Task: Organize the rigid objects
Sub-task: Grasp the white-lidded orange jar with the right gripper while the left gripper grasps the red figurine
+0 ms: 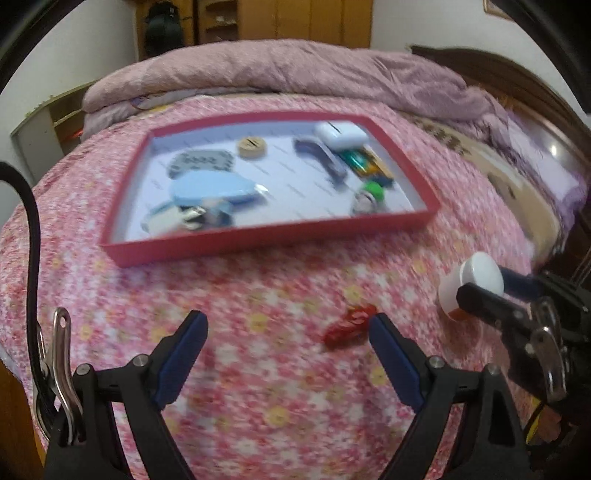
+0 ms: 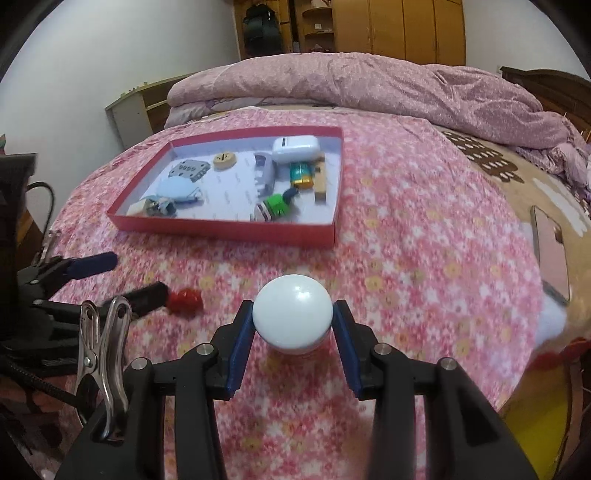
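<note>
A red tray (image 1: pixel 258 240) (image 2: pixel 229 229) with several small items lies on the pink floral bedspread. My right gripper (image 2: pixel 293 325) (image 1: pixel 480 291) is shut on a white-capped bottle (image 2: pixel 293 317) (image 1: pixel 476 277), just above the bed and nearer than the tray. My left gripper (image 1: pixel 288 328) (image 2: pixel 140 275) is open and empty. A small red toy car (image 1: pixel 349 326) (image 2: pixel 184 299) lies on the bedspread just inside its right finger (image 1: pixel 391 354).
A folded pink quilt (image 2: pixel 369 85) lies across the far side of the bed. A phone (image 2: pixel 550 251) lies at the right on the bedspread. Wooden wardrobes (image 2: pixel 399 29) stand behind. A dark headboard (image 1: pixel 517 85) is at the right.
</note>
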Demonstrator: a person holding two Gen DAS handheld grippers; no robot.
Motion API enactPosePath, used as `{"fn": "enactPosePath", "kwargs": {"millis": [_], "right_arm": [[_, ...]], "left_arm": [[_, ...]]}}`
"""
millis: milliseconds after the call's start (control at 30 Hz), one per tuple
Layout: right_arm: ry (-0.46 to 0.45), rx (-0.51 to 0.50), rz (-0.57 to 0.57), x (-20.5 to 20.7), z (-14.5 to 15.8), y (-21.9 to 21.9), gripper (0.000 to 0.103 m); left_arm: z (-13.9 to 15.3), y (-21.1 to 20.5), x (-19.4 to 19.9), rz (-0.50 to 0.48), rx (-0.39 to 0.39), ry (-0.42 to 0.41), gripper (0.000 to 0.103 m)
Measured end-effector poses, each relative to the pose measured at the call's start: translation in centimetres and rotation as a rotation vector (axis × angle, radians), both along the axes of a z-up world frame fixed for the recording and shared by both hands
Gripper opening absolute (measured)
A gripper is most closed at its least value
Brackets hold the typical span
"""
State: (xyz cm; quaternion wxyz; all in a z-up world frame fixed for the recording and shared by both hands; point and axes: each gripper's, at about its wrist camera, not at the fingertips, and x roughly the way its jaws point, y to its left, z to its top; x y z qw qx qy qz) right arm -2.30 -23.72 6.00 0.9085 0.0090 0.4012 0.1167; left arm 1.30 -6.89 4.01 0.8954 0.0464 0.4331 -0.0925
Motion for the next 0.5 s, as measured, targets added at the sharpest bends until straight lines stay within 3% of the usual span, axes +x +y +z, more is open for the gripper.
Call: {"fn": "enactPosePath", "kwargs": {"millis": [167,367,433,467,500], "right_arm": [[0.023,0.073,-0.001,-0.2,-0.8,-1.3,0.043],[0.027,0.124,-0.009,-0.2,-1.2,-2.2,0.043],[0.023,0.129,-0.008,-0.2,-1.2,-2.3,0.043],[0.023,0.128,-0.007,-0.2,-1.2,-2.2,0.043],[0.024,0.127,-0.007,-0.2,-1.2,-2.3,0.043]], "left_arm": [[-0.9,-2.2,0.1,-0.012,0.062,-0.002,0.085],[-1.3,-3.9,0.6,-0.051,0.060,-0.024,0.083],[-1.9,-4.3,0.7,-0.059,0.072,-0.010,0.070],[-2.0,-4.4,0.6,-0.062,0.073,-0.019,0.069],[-1.9,-4.3,0.5,-0.066,0.072,-0.028,0.060]]}}
